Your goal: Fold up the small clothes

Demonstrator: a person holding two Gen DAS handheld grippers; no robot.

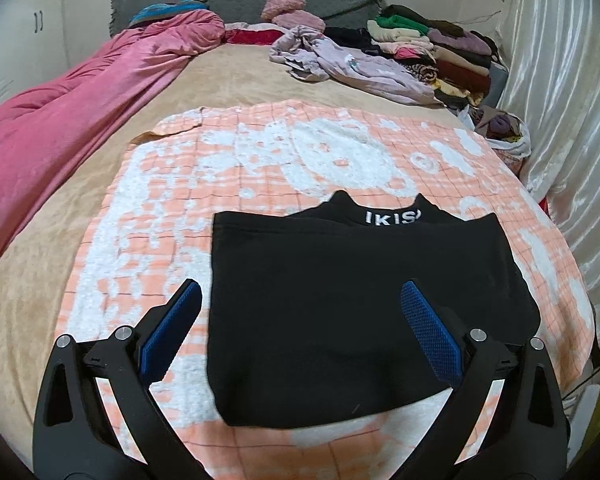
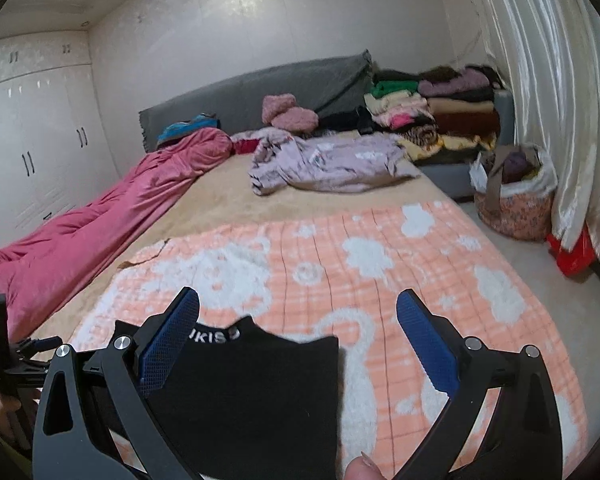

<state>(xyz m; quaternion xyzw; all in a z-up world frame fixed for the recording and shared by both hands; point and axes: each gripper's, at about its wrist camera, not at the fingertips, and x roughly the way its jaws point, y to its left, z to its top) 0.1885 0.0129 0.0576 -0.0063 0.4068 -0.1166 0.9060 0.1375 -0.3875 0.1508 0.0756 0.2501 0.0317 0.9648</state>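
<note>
A black garment [image 1: 352, 300] with white letters on its waistband lies folded flat on an orange and white blanket [image 1: 260, 160]. My left gripper [image 1: 300, 292] hovers open over the garment's near left part, with nothing between its blue pads. In the right wrist view the same black garment [image 2: 256, 396] lies low in the frame. My right gripper [image 2: 298, 300] is open above the garment's right edge, holding nothing. The left gripper's body [image 2: 16, 356] shows at the far left edge of that view.
A pink quilt [image 1: 80, 120] runs along the bed's left side. A crumpled lilac garment [image 2: 324, 160] and stacks of folded clothes [image 2: 440, 116] sit near the grey headboard [image 2: 260, 92]. A floral basket [image 2: 512, 200] stands on the floor by the curtain [image 2: 548, 80]. A fingertip [image 2: 362, 470] shows at the bottom.
</note>
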